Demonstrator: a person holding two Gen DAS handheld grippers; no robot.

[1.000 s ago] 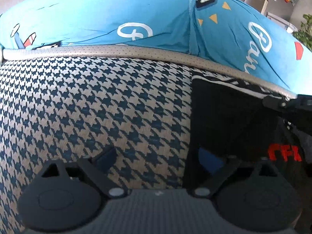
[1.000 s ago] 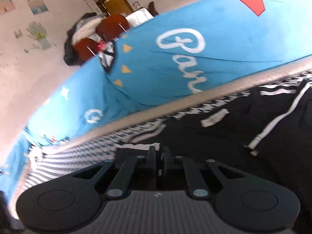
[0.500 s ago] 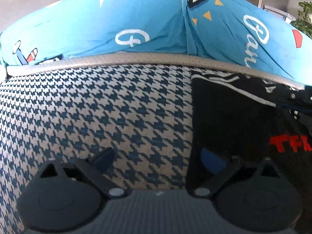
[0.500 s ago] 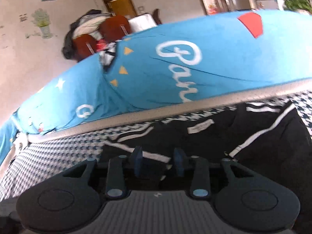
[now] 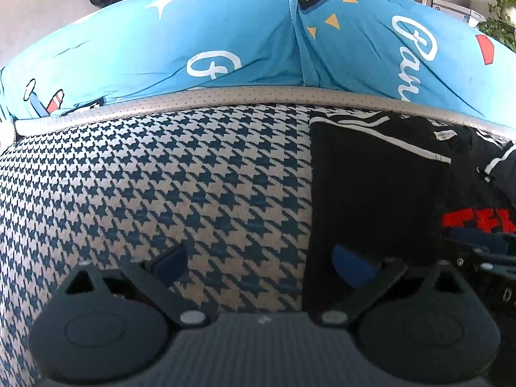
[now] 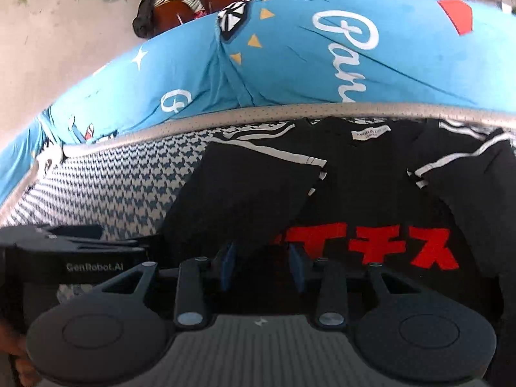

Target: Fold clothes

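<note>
On the houndstooth sofa (image 5: 161,177), both tongs (image 5: 261,261) (image 6: 262,258) gape empty over the black shirt (image 6: 371,187).

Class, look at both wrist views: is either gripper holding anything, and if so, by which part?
Nothing is held. The left gripper and right gripper are both open, over the black shirt on the sofa.

A black T-shirt (image 6: 371,174) with red characters lay on the houndstooth cushion (image 6: 129,193), its collar toward the cushion's far edge and both white-striped sleeves folded in over the body. The right gripper (image 6: 262,266) hovered over the shirt's lower part, its blue-padded fingers parted with nothing between them. The left gripper (image 6: 74,242) showed at the near left. Behind the far edge rose a blue printed cover (image 6: 290,64).
</note>
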